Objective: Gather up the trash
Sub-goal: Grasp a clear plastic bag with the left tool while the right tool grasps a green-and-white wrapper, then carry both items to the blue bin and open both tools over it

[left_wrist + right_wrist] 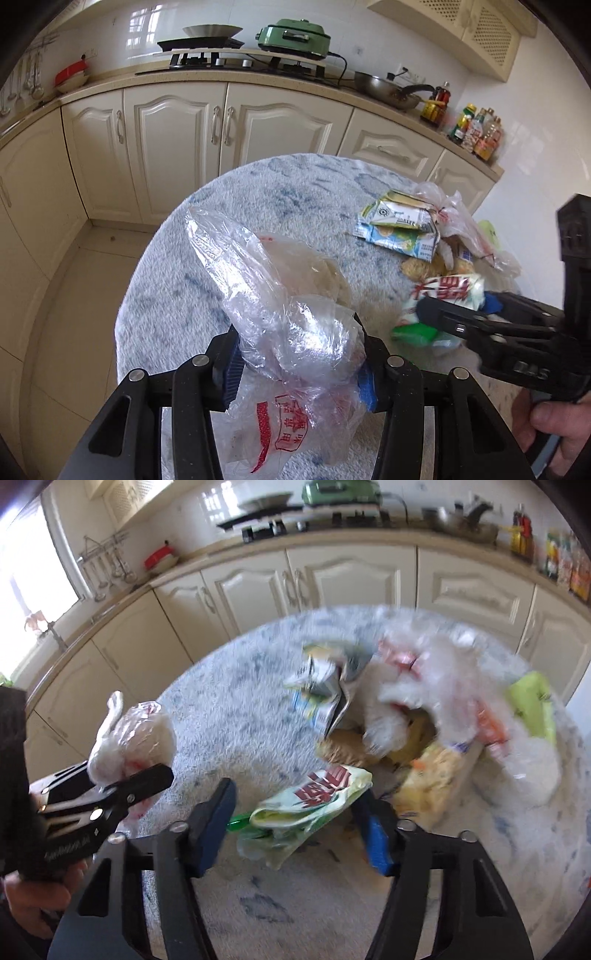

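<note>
A: We note our left gripper (299, 369) pinching a clear plastic bag (273, 295) at its crumpled middle; the blue pads press in from both sides. We read that as a hold low on the bundle so the loose top stands up and the printed tail hangs below the jaws.

B: Agreed. Our right gripper (299, 812) straddles a green and white wrapper (314, 797). The right pad looks to be against the wrapper's edge; the left pad stands clear of it, with a gap showing. So the jaws are part spread around it, not clamped, as far as we can judge.

A: Both items sit at the near side of the round table (207, 236) with its fuzzy blue-grey cover. The rest of the trash, a flattened carton (399, 229) and more bags, is heaped toward the table's right.

B: The left view is sharp and shows the carton's print and the right gripper's fingers reaching in beside the wrapper. The right view is blurred over the heap, but it alone shows the gap at the left pad, and the bag seen from the side as a tight white knot.
</note>
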{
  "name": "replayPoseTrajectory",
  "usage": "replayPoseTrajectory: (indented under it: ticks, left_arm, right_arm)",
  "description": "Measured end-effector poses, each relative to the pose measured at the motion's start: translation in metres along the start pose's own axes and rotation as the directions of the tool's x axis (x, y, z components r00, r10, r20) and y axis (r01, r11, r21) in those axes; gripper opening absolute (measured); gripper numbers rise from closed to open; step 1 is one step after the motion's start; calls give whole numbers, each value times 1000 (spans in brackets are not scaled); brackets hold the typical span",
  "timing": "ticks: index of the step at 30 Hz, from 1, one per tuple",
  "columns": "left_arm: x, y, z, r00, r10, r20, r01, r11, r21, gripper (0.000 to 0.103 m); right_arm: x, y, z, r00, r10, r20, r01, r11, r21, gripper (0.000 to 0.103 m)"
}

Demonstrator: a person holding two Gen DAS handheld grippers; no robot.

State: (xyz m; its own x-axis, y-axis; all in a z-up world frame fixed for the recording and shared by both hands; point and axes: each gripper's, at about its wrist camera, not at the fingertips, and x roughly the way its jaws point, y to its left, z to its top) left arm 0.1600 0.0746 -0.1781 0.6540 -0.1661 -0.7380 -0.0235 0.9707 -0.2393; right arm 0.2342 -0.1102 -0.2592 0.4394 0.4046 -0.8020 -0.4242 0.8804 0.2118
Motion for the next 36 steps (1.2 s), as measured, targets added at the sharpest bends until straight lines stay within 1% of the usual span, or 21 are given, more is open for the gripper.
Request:
replayPoseTrajectory:
  ticks: [1, 2, 5, 7, 9, 12, 14, 16, 18, 19, 21, 23, 25, 27, 29, 31, 34, 36]
  left_arm:
    - [0, -1, 0, 1000, -4, 4, 4, 1000, -1, 46]
    - [-12, -2, -9, 1000, -5, 6, 5, 1000, 0, 46]
    - [-20, -2, -16, 1000, -9, 8, 9, 1000, 3, 46]
    - [-23, -2, -18, 1000, -9, 9, 9, 1000, 2, 46]
    - [-29, -1, -22, 1000, -16, 19, 16, 1000, -4, 46]
    - [-36, 2, -22, 998, -53, 35, 54, 998, -22, 46]
    - [-40, 2, -24, 998, -38, 41, 38, 999, -14, 46]
    - [-45, 0, -25, 998, -43, 51, 43, 999, -6, 46]
    - [-49, -5, -29, 998, -24, 63, 23, 1000, 18, 46]
    - [-52, -12, -31, 997, 5, 81, -9, 999, 53, 46]
    - [-55, -27, -39, 993, 36, 112, -49, 992, 115, 46]
    - [-55, -41, -48, 992, 39, 117, -57, 986, 157, 46]
    - [-56, -56, -62, 991, 44, 127, -69, 979, 193, 46]
    - [-58, -65, -78, 987, 70, 144, -100, 971, 216, 46]
    - [-61, -68, -87, 984, 86, 157, -119, 970, 210, 46]
    - [-68, -69, -96, 980, 96, 175, -130, 972, 196, 46]
    - [-71, -67, -101, 982, 80, 171, -108, 980, 166, 46]
    - [-70, -67, -101, 983, 81, 162, -107, 982, 154, 46]
  right_arm:
    - [3, 0, 0, 1000, 5, 0, -5, 1000, 3, 56]
    - [6, 0, 0, 1000, 5, 2, -5, 1000, 13, 56]
    - [14, 0, 1, 1000, 5, -5, -5, 1000, 15, 47]
    - [14, 0, 0, 1000, 28, -14, -27, 1000, 15, 41]
    - [11, 1, -3, 999, 41, -8, -41, 999, 14, 39]
    - [1, 5, -11, 998, 64, 15, -64, 998, 8, 33]
    - [-7, 9, -15, 996, 86, 30, -86, 996, -4, 27]
    - [-15, 11, -19, 994, 104, 42, -104, 995, -9, 19]
    - [-23, 8, -25, 991, 123, 51, -123, 992, 3, 15]
    - [-27, 6, -28, 992, 117, 54, -118, 993, 9, 15]
    - [-30, -1, -36, 993, 106, 54, -107, 994, 19, 15]
    - [-33, -5, -41, 991, 122, 50, -123, 992, 26, 16]
    - [-33, -2, -43, 992, 116, 47, -116, 993, -3, 16]
    - [-28, 4, -44, 993, 115, 26, -114, 993, -32, 18]
    - [-23, 7, -46, 992, 124, 15, -124, 992, -35, 18]
    - [-21, 9, -46, 993, 114, 20, -113, 993, -32, 19]
    - [-22, 7, -46, 992, 121, 28, -121, 993, -10, 19]
    - [-33, 4, -47, 991, 119, 58, -120, 993, 8, 19]
